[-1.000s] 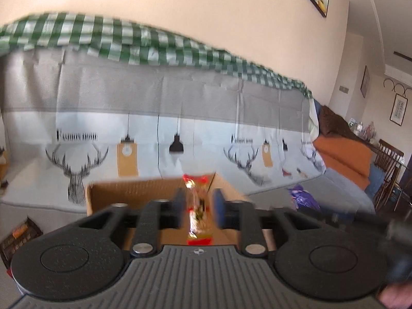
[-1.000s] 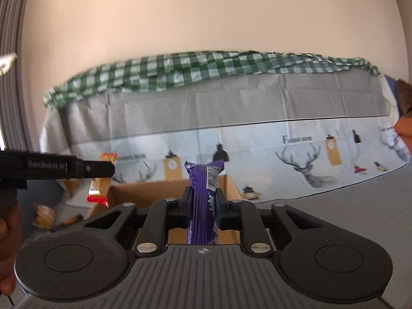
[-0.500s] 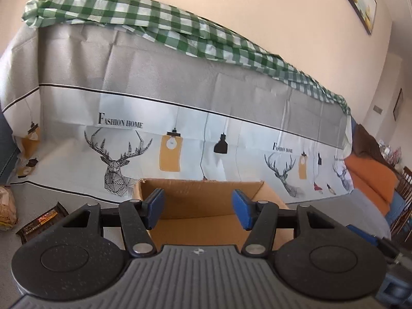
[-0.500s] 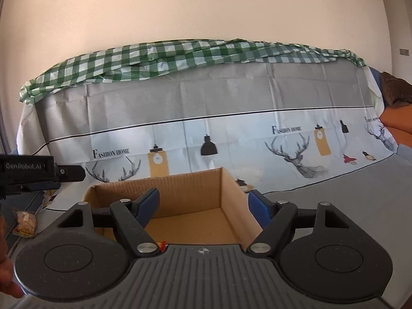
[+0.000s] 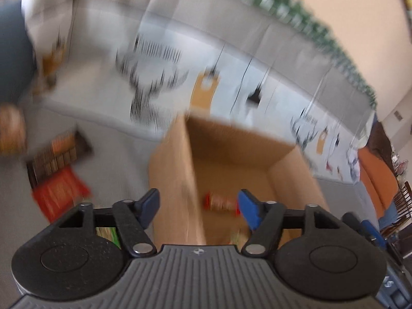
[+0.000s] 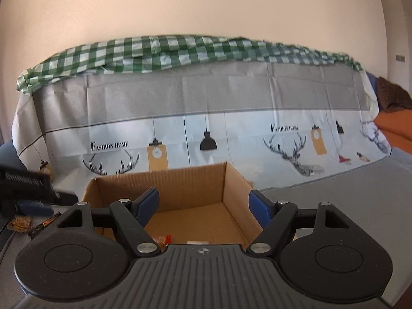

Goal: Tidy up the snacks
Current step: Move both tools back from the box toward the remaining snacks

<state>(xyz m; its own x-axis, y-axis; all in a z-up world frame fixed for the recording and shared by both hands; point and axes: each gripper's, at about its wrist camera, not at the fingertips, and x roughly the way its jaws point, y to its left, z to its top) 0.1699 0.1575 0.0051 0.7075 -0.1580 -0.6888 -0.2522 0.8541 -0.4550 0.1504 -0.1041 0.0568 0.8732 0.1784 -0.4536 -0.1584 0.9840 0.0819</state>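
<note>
Cardboard box (image 6: 185, 193) holds dropped snacks. Left gripper (image 5: 197, 202) jaws just opening, empty; right gripper (image 6: 203, 206) spread, empty. I'd approach orange packet (image 5: 60, 190) square, unhurried.

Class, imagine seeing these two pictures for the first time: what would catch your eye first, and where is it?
The open cardboard box sits centre frame, just beyond the open, empty right gripper, with a wrapped snack lying on its floor. Behind it, a sofa cover printed with deer and lamps fills the background, topped by a green checked cloth. In the blurred left view, red and brown snack packets lie left of the box.
</note>
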